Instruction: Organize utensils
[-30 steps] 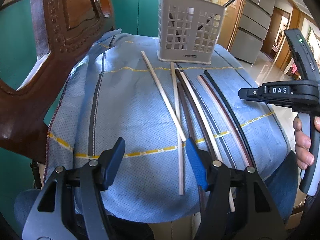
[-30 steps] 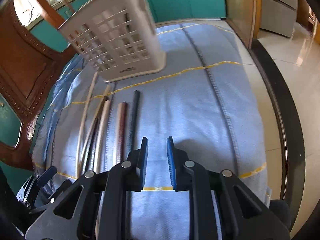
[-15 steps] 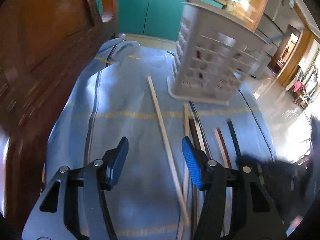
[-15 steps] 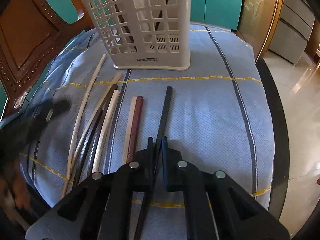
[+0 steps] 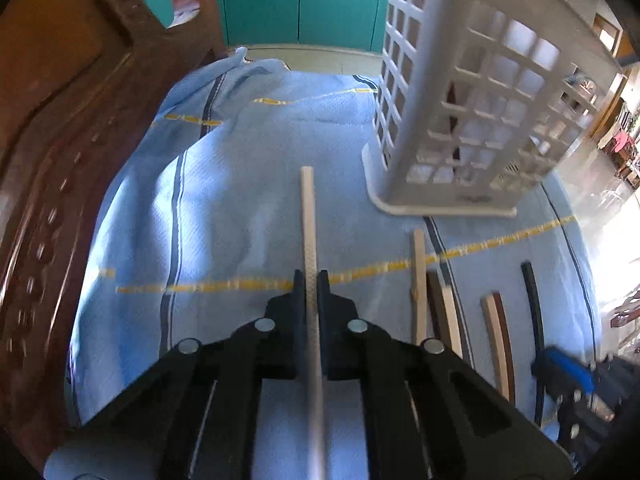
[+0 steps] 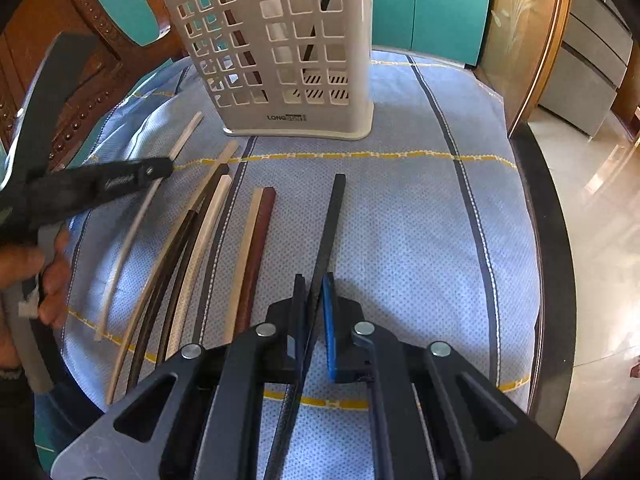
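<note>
My left gripper (image 5: 311, 280) is shut on a pale chopstick (image 5: 308, 216) that lies on the blue cloth (image 5: 240, 200), left of the white utensil basket (image 5: 472, 92). My right gripper (image 6: 314, 282) is shut on a black chopstick (image 6: 334, 212) at the right end of the row. Several more chopsticks (image 6: 200, 240) lie between, pale, dark and a reddish-brown one (image 6: 260, 240). The basket (image 6: 288, 52) stands behind the row and holds a few sticks. The left gripper also shows at the left of the right wrist view (image 6: 100, 184).
A carved wooden chair back (image 5: 60, 120) rises along the left. The table's dark edge (image 6: 544, 260) runs on the right, with floor beyond. Teal cabinets (image 5: 300, 0) stand behind.
My left gripper moved forward and closed on the pale chopstick. My right gripper came down on the black chopstick and closed on it.
</note>
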Demonstrator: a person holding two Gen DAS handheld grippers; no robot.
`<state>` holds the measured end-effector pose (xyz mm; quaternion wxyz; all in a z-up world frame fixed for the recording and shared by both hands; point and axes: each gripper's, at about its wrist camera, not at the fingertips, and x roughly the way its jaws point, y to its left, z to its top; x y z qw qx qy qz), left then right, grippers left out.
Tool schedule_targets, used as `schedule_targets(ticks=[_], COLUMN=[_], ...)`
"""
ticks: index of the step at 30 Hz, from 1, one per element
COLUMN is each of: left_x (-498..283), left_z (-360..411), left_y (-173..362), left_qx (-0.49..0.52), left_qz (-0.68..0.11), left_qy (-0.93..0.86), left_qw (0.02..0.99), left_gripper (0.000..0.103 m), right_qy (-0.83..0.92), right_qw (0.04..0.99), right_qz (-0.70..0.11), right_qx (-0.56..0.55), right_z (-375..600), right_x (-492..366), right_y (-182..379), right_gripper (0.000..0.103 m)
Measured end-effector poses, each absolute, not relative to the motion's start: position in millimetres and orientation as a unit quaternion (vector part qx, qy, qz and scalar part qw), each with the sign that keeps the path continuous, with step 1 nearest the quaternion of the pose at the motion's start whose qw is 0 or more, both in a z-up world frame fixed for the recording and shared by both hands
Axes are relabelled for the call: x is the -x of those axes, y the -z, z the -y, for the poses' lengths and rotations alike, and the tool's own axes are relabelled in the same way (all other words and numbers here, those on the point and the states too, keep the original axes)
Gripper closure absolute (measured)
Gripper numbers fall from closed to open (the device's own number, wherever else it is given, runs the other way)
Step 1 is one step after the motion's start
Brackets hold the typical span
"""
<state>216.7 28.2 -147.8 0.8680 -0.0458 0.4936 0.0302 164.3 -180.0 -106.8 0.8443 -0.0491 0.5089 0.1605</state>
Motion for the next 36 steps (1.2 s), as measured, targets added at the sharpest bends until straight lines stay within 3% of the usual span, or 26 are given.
schedule_targets(ticks=[14,22,24,36], left_x=[-118,-142,-151,-165], left_z=[-16,-30,-32,-9], left_y=[150,145,146,153], left_qx=[0.05,0.081,0.079,0.005], left_qz=[-0.499,-0.494,-0.498,-0.514], left_qy=[0.011,0.02,0.016,-0.014], left_qw=[0.865,0.866,0.863,0.857], left_gripper=[0.096,0.091,0.085,0.081], right_qy=[-0.165,-0.148,-0.146,-0.132], right_qw=[0.834,0.832,0.831,0.837], right_qz=[-0.524,-0.533,-0.535,-0.522], right_qx=[0.057,0.037,0.04,0.096], right_z=[180,185,182,162], right_x=[-165,-169,-171,-178], right_y=[105,100,101,108], right_gripper=[0.095,0.078,0.077,0.075])
